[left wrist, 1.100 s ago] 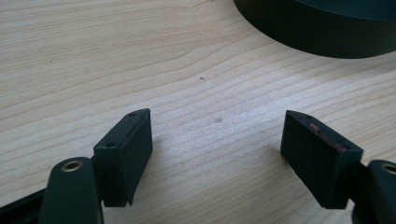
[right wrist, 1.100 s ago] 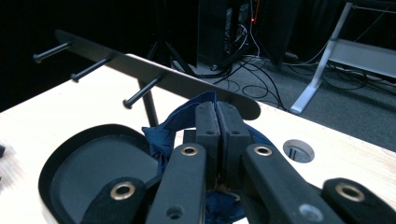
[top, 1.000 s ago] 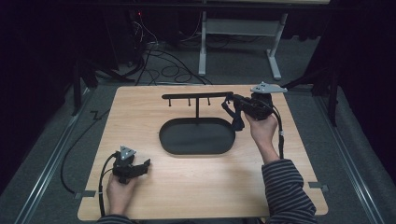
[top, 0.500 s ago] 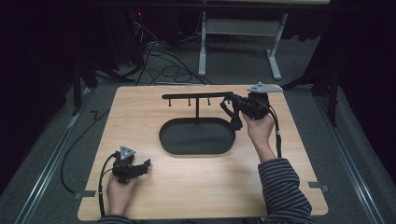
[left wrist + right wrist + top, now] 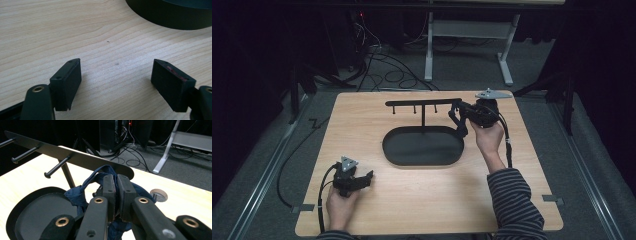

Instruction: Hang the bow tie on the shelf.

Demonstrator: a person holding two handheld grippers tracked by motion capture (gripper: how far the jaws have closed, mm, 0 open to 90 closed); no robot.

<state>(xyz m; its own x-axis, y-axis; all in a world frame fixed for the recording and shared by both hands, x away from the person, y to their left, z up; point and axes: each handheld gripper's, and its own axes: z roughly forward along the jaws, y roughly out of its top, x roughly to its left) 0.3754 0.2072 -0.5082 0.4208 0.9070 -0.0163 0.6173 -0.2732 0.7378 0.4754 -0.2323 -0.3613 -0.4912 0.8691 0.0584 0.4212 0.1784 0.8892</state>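
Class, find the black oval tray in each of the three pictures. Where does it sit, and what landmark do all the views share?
High view: the black tray lies at the middle of the picture.
Left gripper view: its dark wall fills the top right corner.
Right gripper view: it lies at the lower left.
Shared landmark: the wooden table beneath it.

The tabletop (image 5: 422,200) is evenly and brightly lit from above, while the surrounding room falls into near darkness. Beneath the left gripper (image 5: 116,82), soft shadows pool under each jaw, and the nearest parts of the right gripper (image 5: 117,192) look slightly blurred.
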